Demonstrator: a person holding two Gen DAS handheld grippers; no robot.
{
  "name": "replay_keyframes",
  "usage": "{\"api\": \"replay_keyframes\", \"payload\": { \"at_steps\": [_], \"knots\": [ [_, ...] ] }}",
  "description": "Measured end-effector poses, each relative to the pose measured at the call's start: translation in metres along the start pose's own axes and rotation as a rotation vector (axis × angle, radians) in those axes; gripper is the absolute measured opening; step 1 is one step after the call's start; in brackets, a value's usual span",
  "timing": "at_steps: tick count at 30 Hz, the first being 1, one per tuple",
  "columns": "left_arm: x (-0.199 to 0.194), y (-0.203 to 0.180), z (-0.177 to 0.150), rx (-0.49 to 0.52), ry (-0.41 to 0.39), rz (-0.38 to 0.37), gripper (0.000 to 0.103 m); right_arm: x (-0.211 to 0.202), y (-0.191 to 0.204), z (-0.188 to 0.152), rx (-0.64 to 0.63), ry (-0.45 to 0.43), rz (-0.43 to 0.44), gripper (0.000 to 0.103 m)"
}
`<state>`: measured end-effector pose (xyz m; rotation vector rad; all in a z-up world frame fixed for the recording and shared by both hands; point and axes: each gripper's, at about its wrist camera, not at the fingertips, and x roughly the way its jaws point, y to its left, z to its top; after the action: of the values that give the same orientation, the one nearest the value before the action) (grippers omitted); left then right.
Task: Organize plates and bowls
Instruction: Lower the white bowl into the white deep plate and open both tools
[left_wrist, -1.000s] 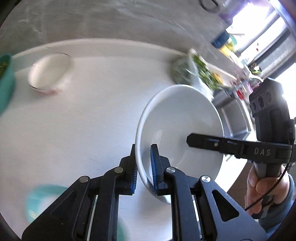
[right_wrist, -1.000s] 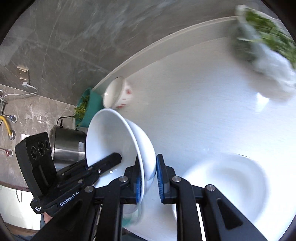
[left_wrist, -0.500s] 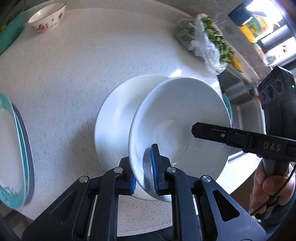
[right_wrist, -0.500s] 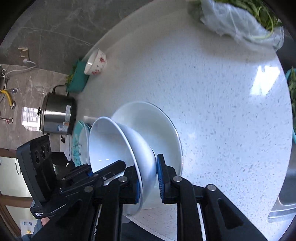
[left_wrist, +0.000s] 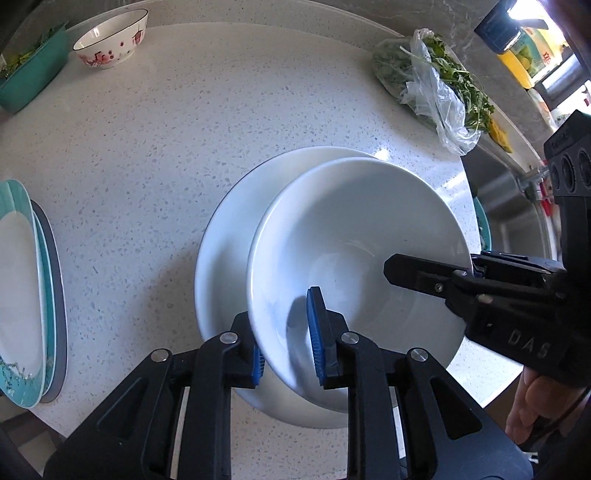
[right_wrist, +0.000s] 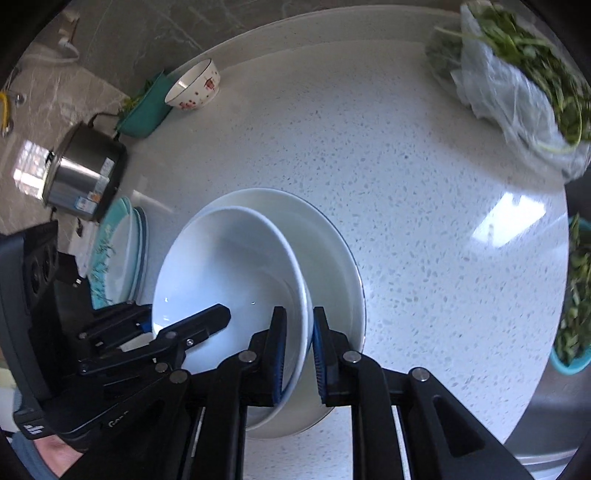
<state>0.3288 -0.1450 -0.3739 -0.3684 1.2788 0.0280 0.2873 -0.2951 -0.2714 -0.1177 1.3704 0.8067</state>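
Note:
A white bowl (left_wrist: 354, 236) (right_wrist: 229, 266) sits in or just over a larger white bowl (left_wrist: 229, 236) (right_wrist: 332, 251) on the speckled counter. My left gripper (left_wrist: 286, 339) straddles the bowl's near rim, jaws a little apart around it. My right gripper (right_wrist: 297, 354) straddles the opposite rim, jaws slightly wider than the rim; it also shows in the left wrist view (left_wrist: 432, 275). A small flowered bowl (left_wrist: 110, 40) (right_wrist: 194, 86) stands at the far edge. Teal-rimmed plates (left_wrist: 26, 288) (right_wrist: 118, 251) are stacked at the left.
A bag of greens (left_wrist: 432, 85) (right_wrist: 517, 85) lies at the far right. A teal tray of greens (left_wrist: 29, 74) (right_wrist: 146, 107) sits by the flowered bowl. A steel pot (right_wrist: 81, 173) stands left. A teal basket of greens (right_wrist: 572, 295) and the sink (left_wrist: 517, 221) are right.
Both grippers brought the white bowl down and over the larger white bowl. The jaws of both have opened slightly around the rim.

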Motion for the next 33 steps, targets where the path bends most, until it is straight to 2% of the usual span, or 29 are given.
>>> {"api": "replay_keyframes", "payload": {
  "at_steps": [5, 10, 16, 24, 29, 33],
  "knots": [
    [0.002, -0.003, 0.004, 0.025, -0.008, 0.028, 0.022, 0.004, 0.010, 0.001, -0.076, 0.008, -0.086, 0.015],
    [0.001, -0.002, 0.004, 0.033, -0.022, 0.027, 0.022, 0.006, 0.014, 0.001, -0.092, 0.029, -0.112, 0.017],
    [0.002, -0.002, 0.006, 0.041, -0.037, 0.035, 0.022, 0.006, 0.022, -0.003, -0.080, 0.033, -0.108, 0.033],
    [0.004, -0.004, 0.006, 0.062, -0.054, 0.032, 0.023, 0.001, 0.023, -0.002, -0.057, 0.025, -0.111, 0.034],
    [0.004, -0.005, 0.005, 0.071, -0.062, 0.024, 0.025, -0.004, 0.014, -0.005, 0.012, 0.031, -0.028, 0.040],
    [0.005, -0.009, 0.006, 0.083, -0.065, 0.041, 0.027, -0.007, 0.016, -0.007, 0.008, 0.043, -0.033, 0.040]
  ]
}}
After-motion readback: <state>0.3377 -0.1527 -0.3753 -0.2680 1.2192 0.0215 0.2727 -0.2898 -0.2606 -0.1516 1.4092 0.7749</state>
